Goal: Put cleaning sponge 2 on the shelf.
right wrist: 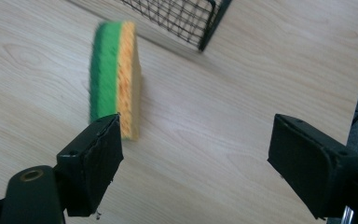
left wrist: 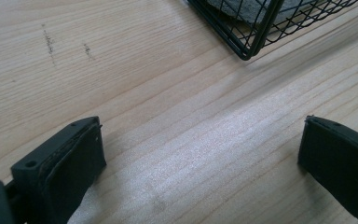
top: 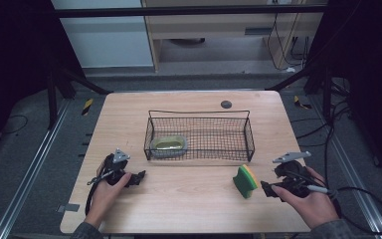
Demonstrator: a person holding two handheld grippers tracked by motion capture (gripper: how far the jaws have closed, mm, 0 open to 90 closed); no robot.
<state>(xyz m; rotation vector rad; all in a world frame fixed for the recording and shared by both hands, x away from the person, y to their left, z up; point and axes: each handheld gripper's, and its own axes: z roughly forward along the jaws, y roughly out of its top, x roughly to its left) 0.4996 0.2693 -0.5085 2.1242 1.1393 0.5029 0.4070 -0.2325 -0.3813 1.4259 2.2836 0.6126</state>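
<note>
1. High view: sponge (top: 245,180) on edge, right-front of wire basket (top: 199,135); right gripper (top: 267,189) just beside it.
2. Left gripper view: left gripper (left wrist: 200,154) jaws wide apart over bare table (left wrist: 168,116).
3. Right gripper view: jaws apart, sponge (right wrist: 115,79) beyond one jaw, unclamped.

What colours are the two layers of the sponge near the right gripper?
The sponge has a green layer and a yellow-orange layer, clearest in the right gripper view.

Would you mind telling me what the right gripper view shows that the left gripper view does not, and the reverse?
The right gripper view alone has the green and yellow sponge standing on edge, beside one jaw of the right gripper, whose jaws stand apart. The left gripper view alone has dark marks on the wood and something grey inside the basket. Both share the wooden table and a corner of the black wire basket.
</note>
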